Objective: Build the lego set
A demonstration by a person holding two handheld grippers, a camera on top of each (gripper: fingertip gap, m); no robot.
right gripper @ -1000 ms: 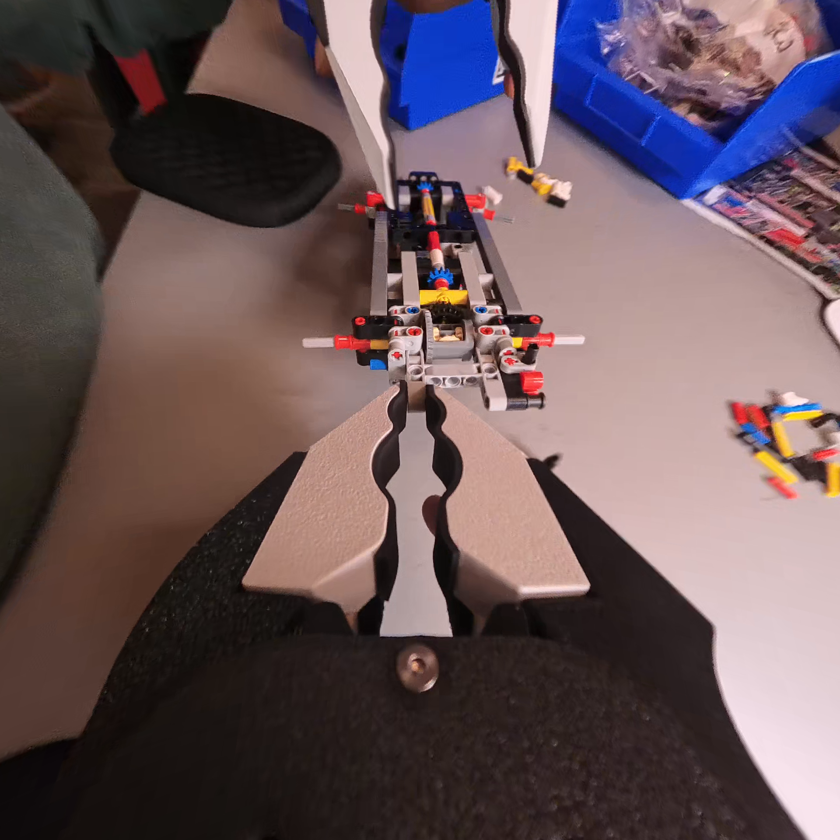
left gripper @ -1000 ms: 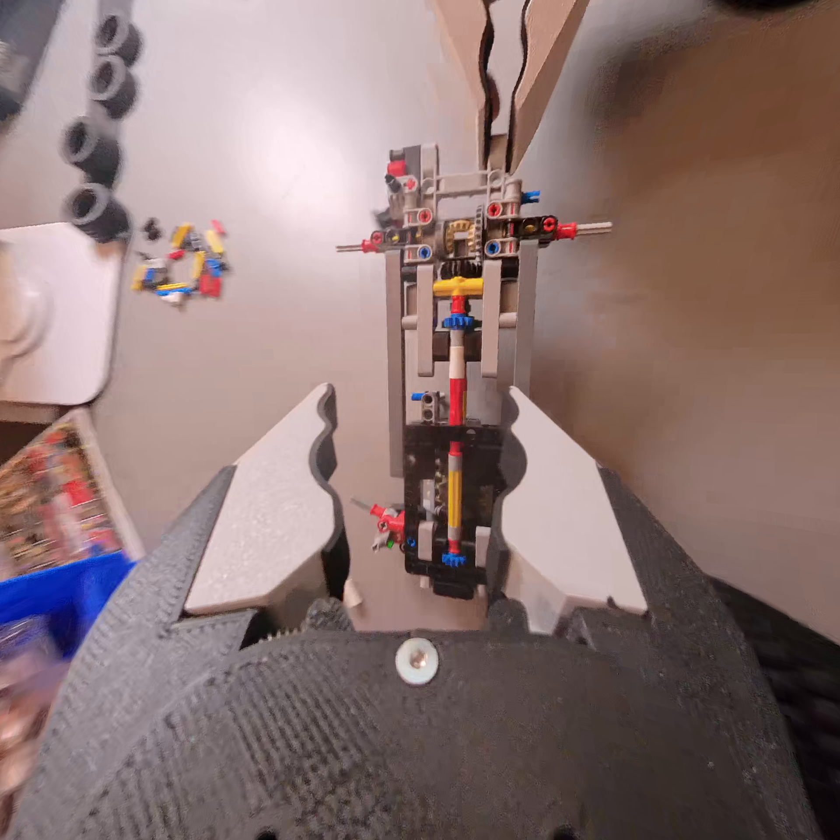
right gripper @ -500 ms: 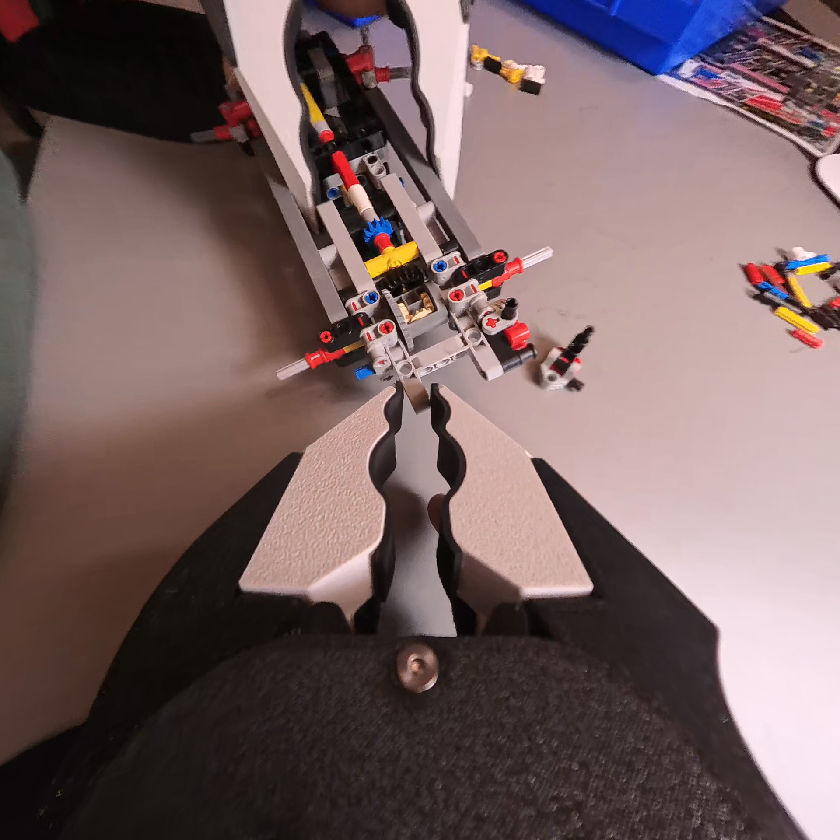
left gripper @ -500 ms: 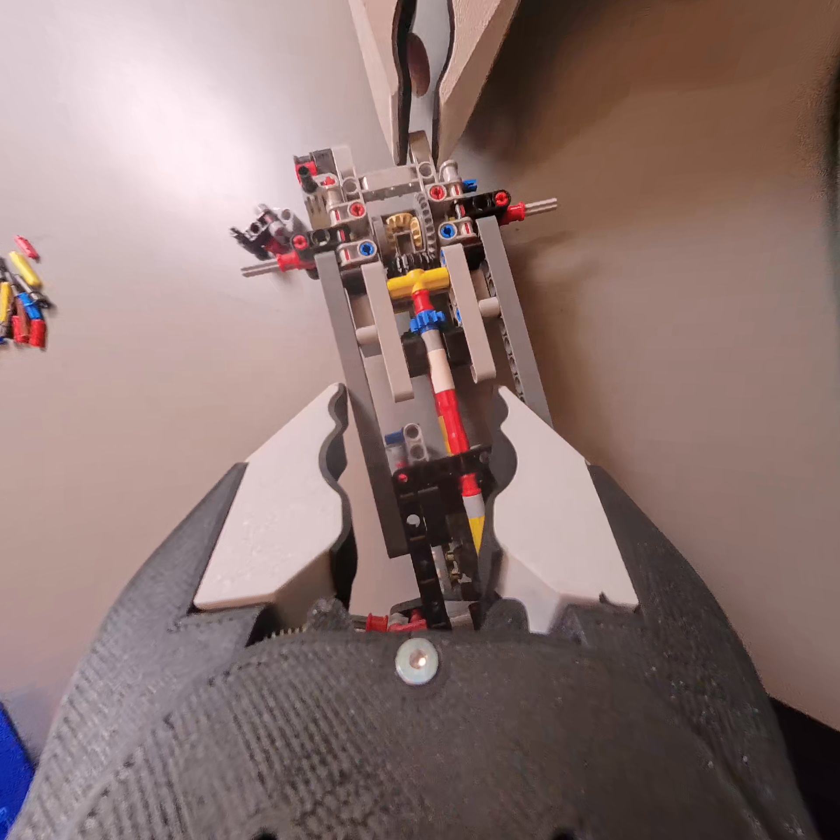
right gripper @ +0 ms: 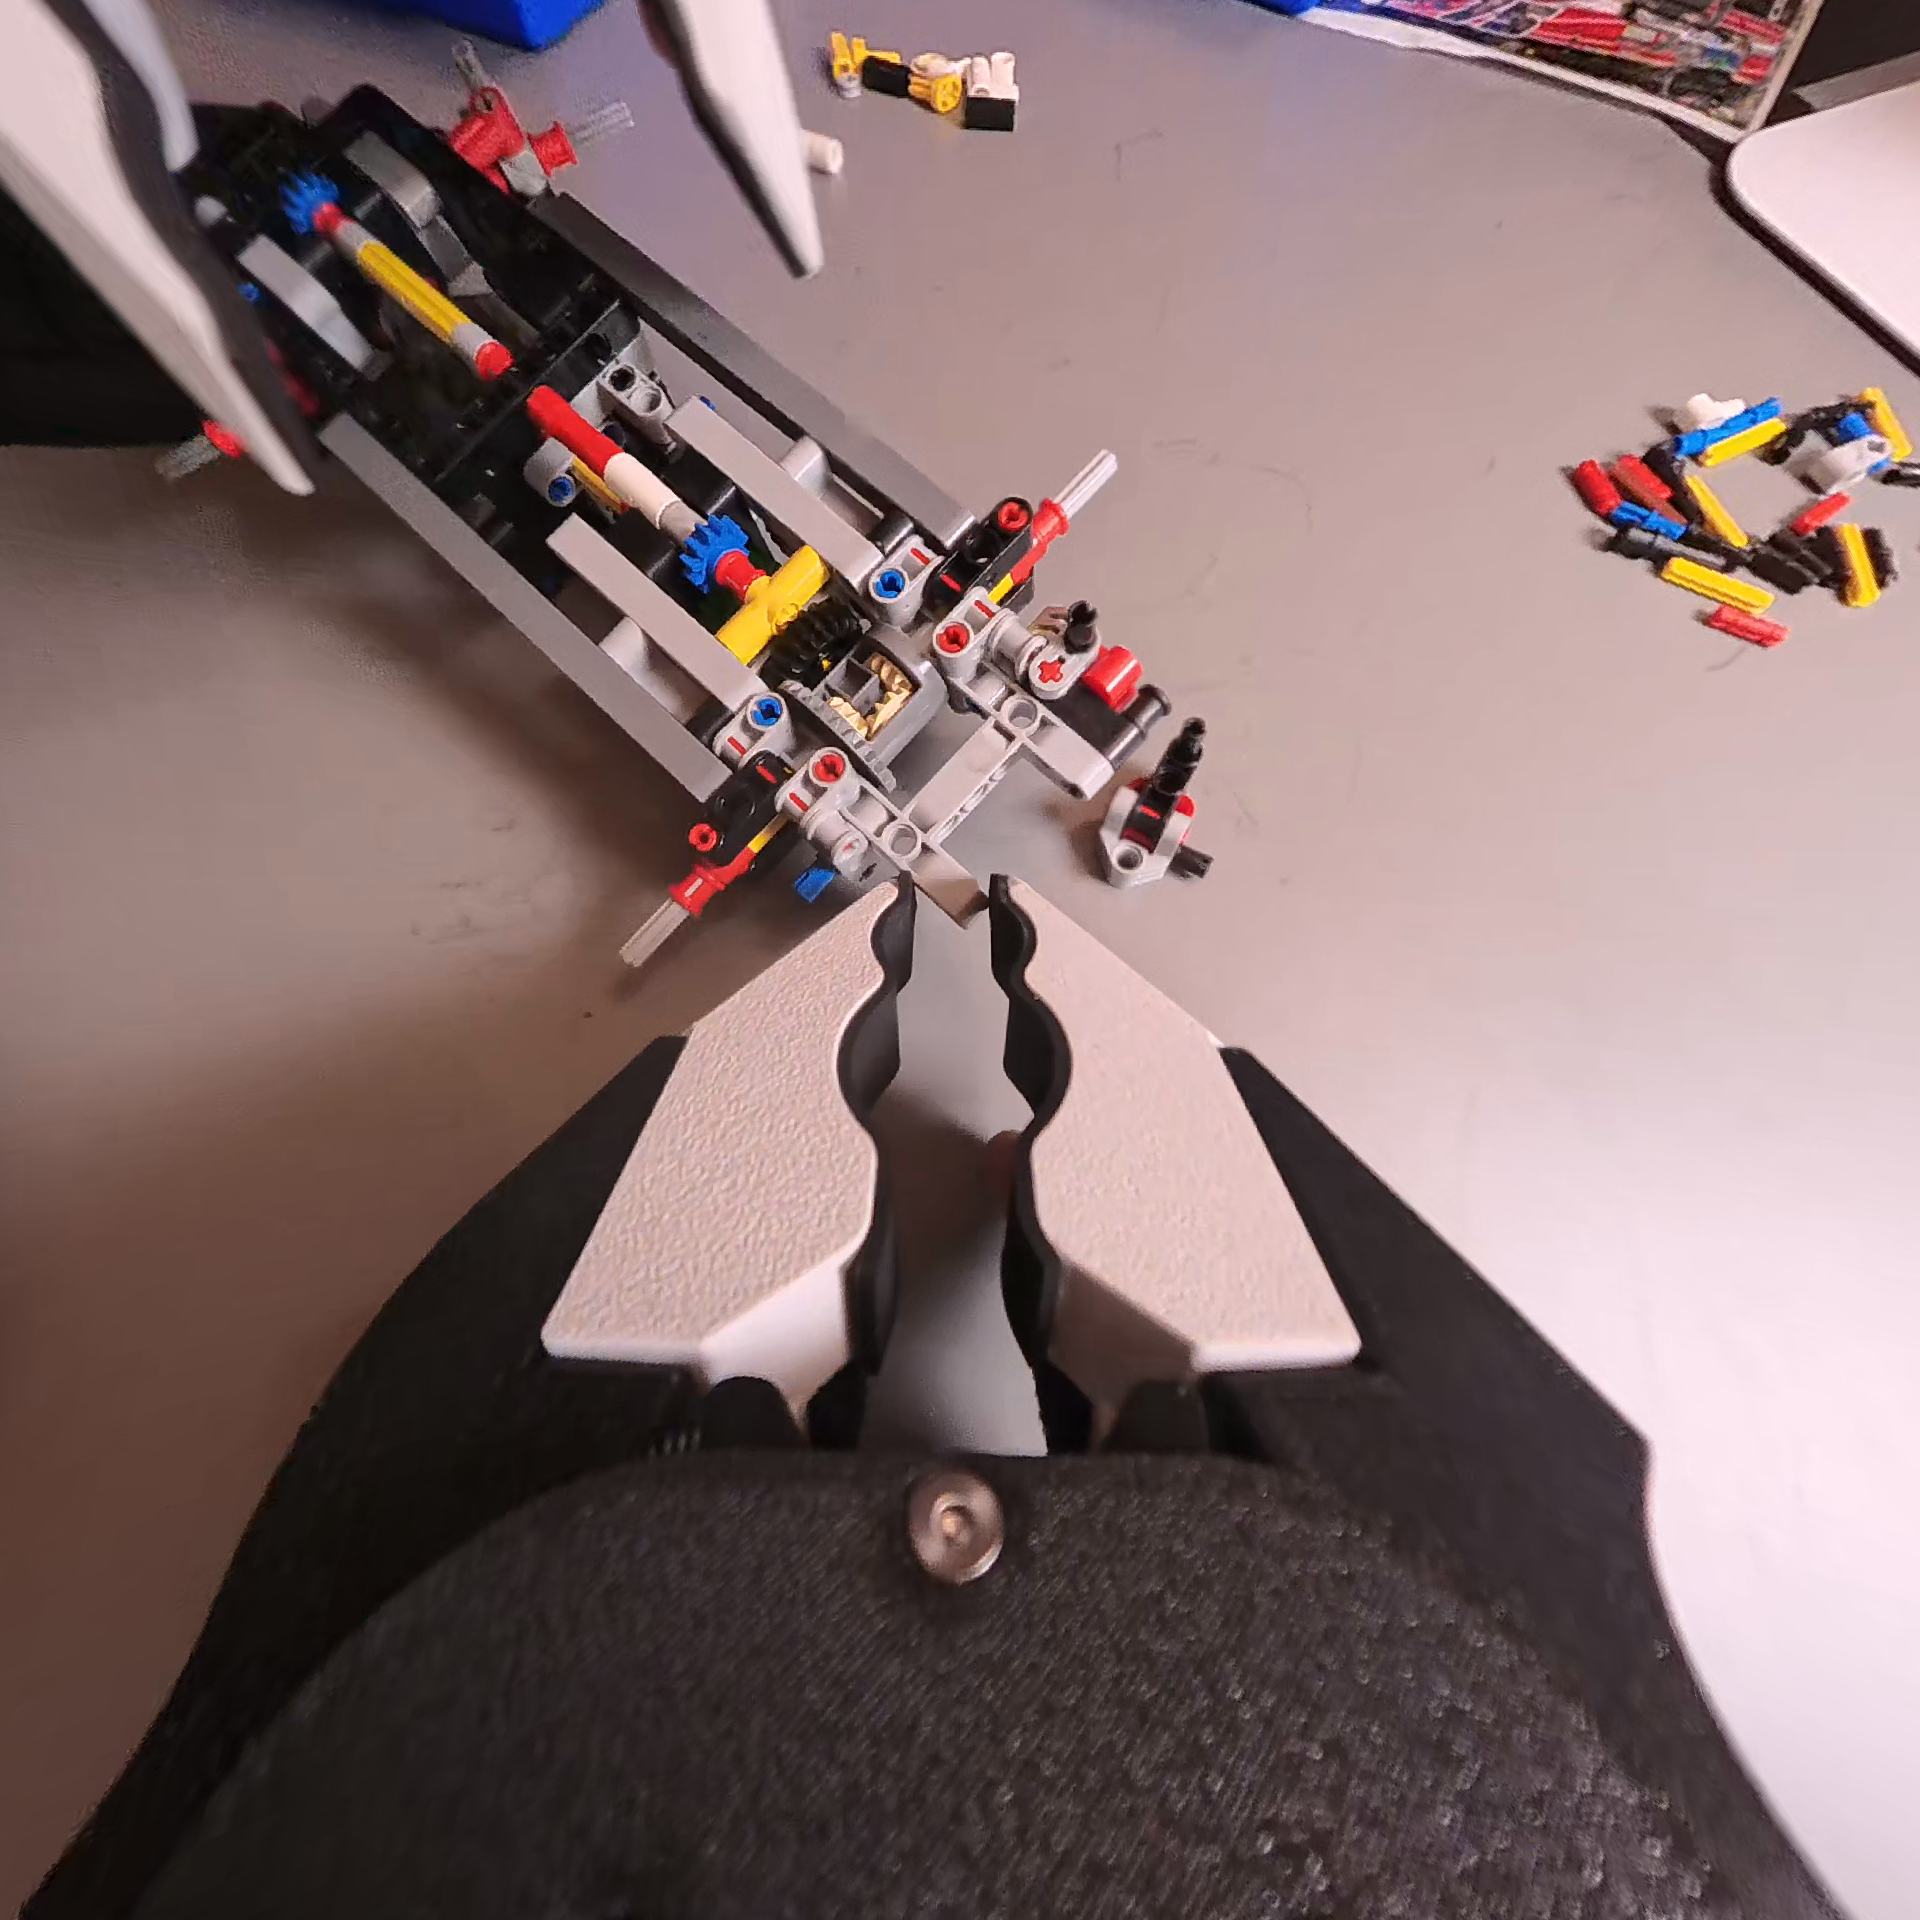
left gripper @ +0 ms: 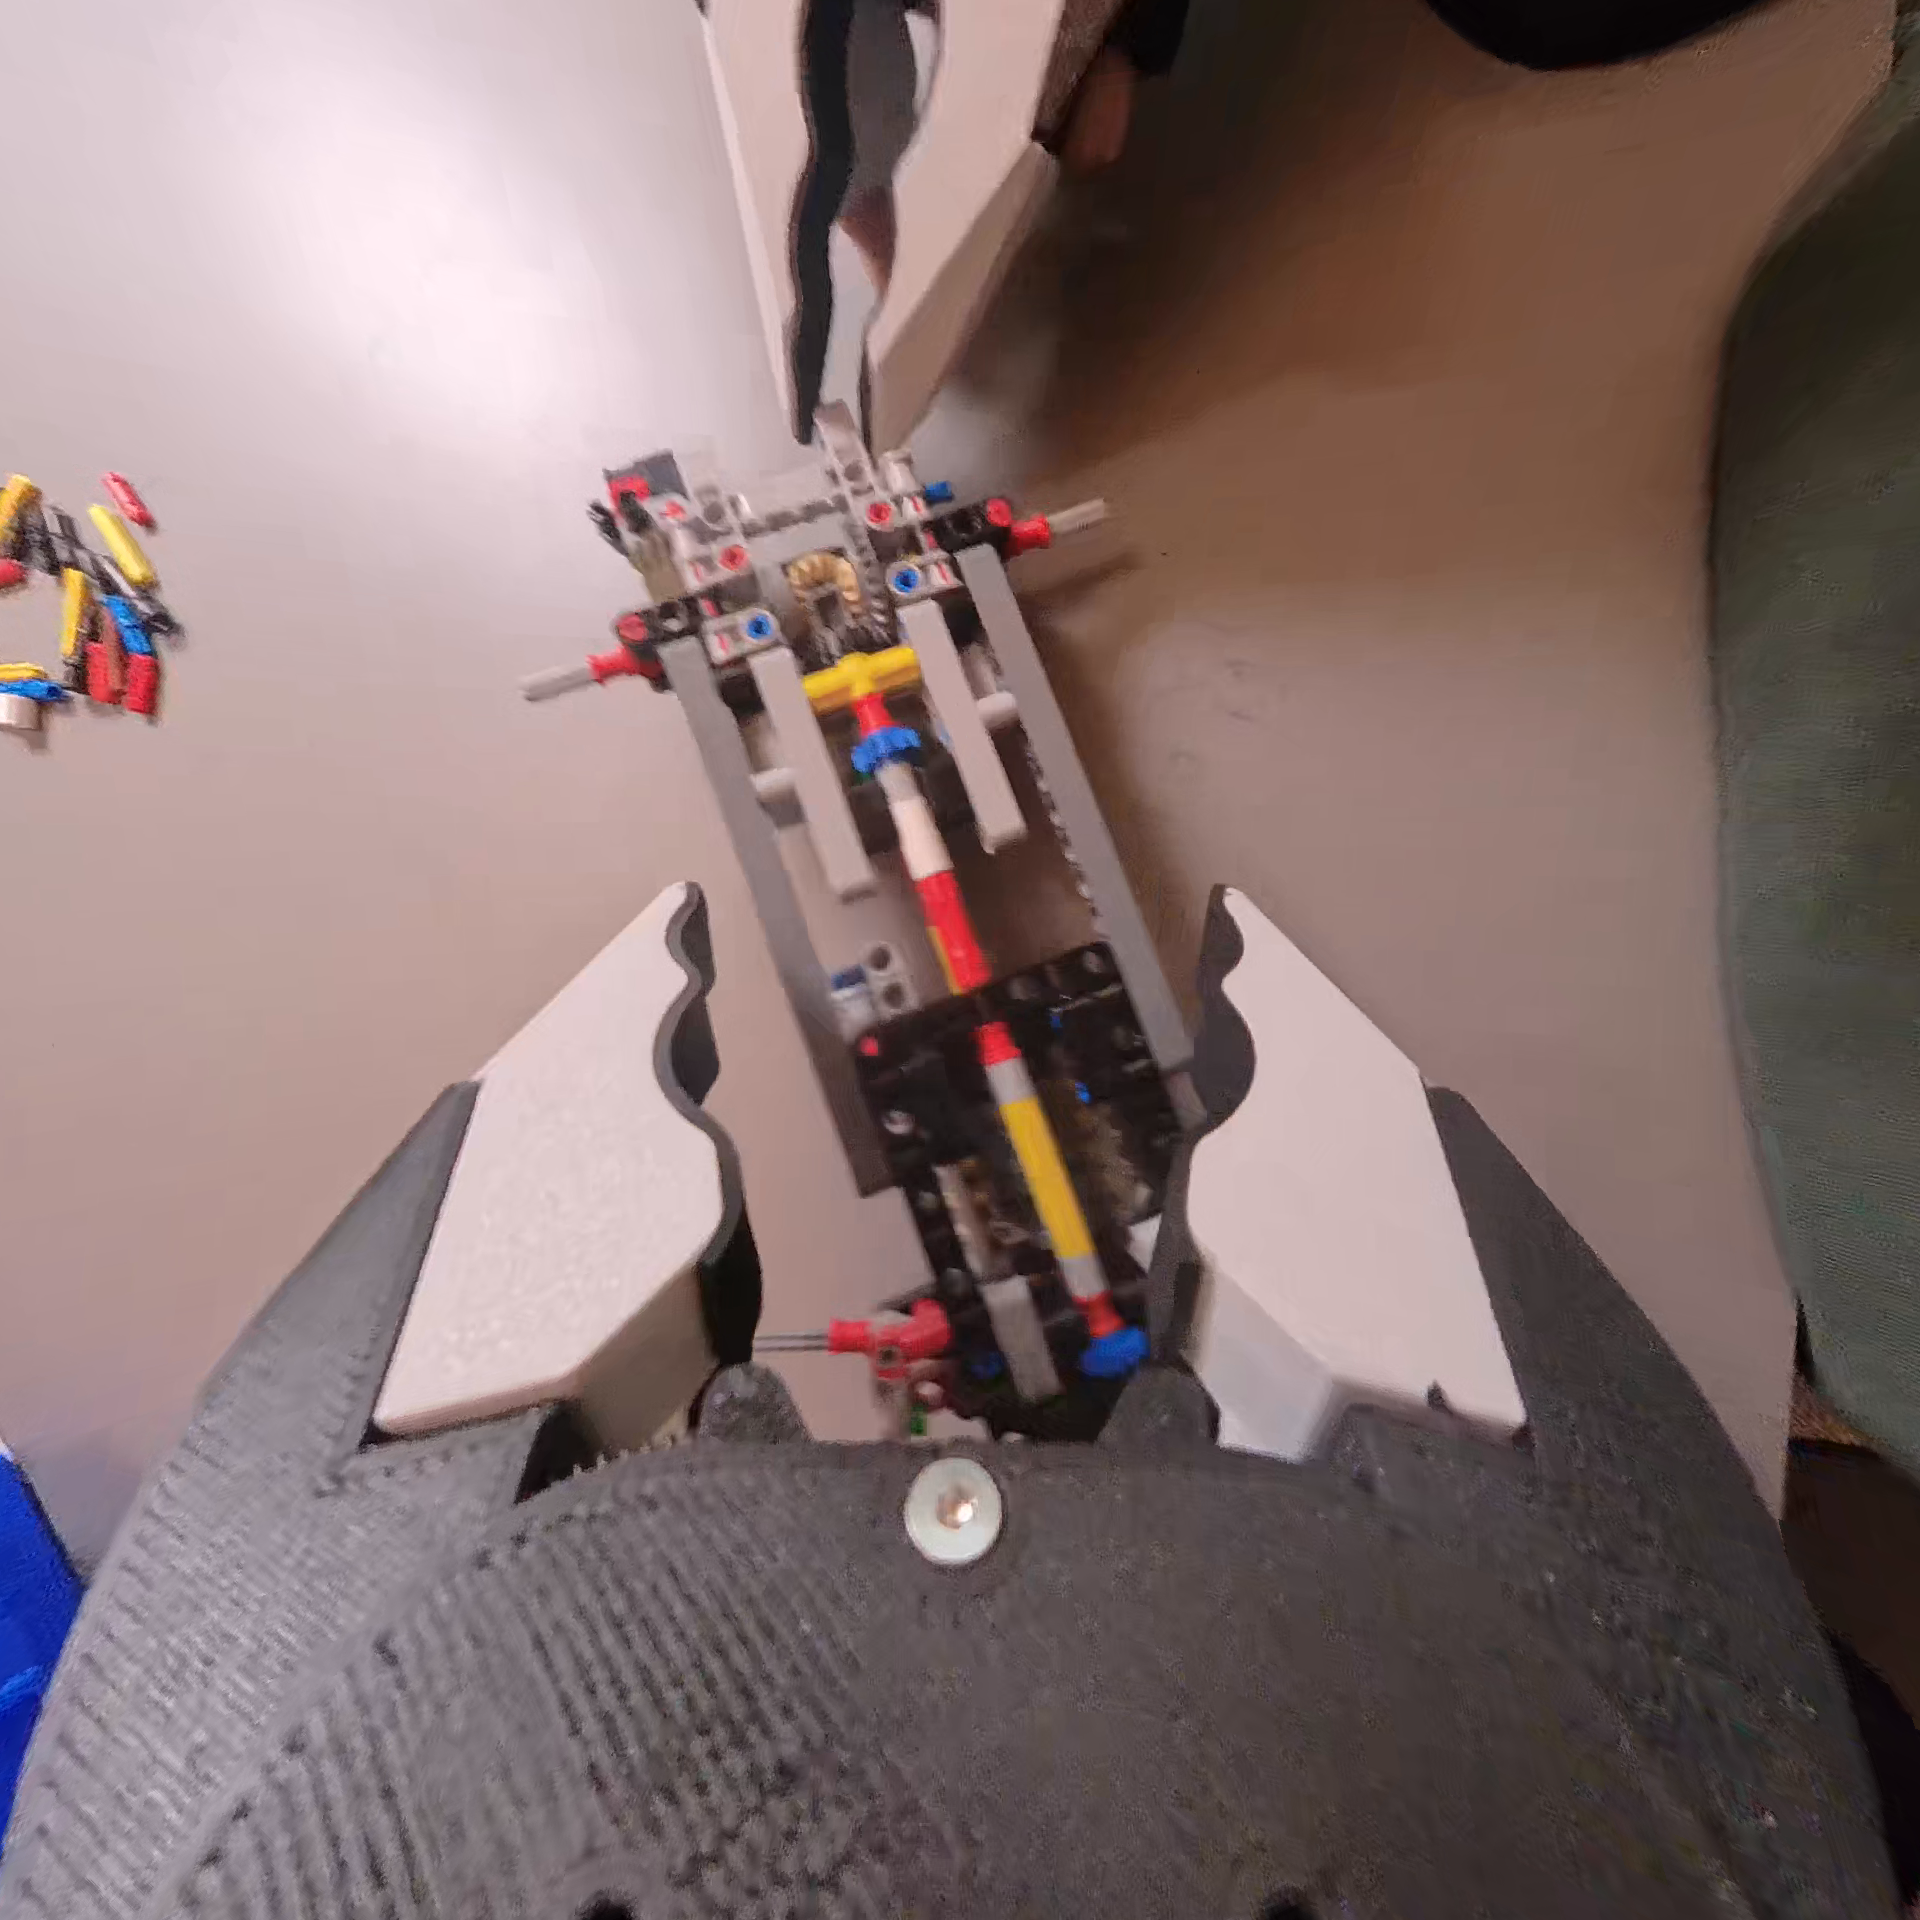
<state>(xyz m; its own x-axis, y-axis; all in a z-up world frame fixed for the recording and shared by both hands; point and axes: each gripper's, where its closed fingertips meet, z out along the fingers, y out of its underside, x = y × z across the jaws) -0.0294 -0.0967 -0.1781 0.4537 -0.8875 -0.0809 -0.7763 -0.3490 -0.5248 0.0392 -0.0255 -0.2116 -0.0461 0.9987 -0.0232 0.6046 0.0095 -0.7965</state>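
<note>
Left wrist view: 1 lego chassis [left gripper: 914, 883] lies on the grey table [left gripper: 312, 312], running lengthwise away from the cam. The left gripper [left gripper: 956, 904] has its fingers spread wide either side of the black near end; the right-hand finger looks to touch the frame, the other stands clear. Near end is partly cut off by the gripper body, and the shot is blurred. 1 pile of loose pieces [left gripper: 83, 603] sits at left, count unclear. The right gripper [left gripper: 836, 431] meets the chassis far end.

Right wrist view: jaws nearly together, pinching a thin grey beam [right gripper: 951, 894] at the chassis end. 1 small detached sub-assembly [right gripper: 1153, 810] lies just beside that end, apart from it. 2 loose heaps: one at right [right gripper: 1745, 509], one small at top [right gripper: 935, 83]. The booklet [right gripper: 1610, 42] at top is cut off.
</note>
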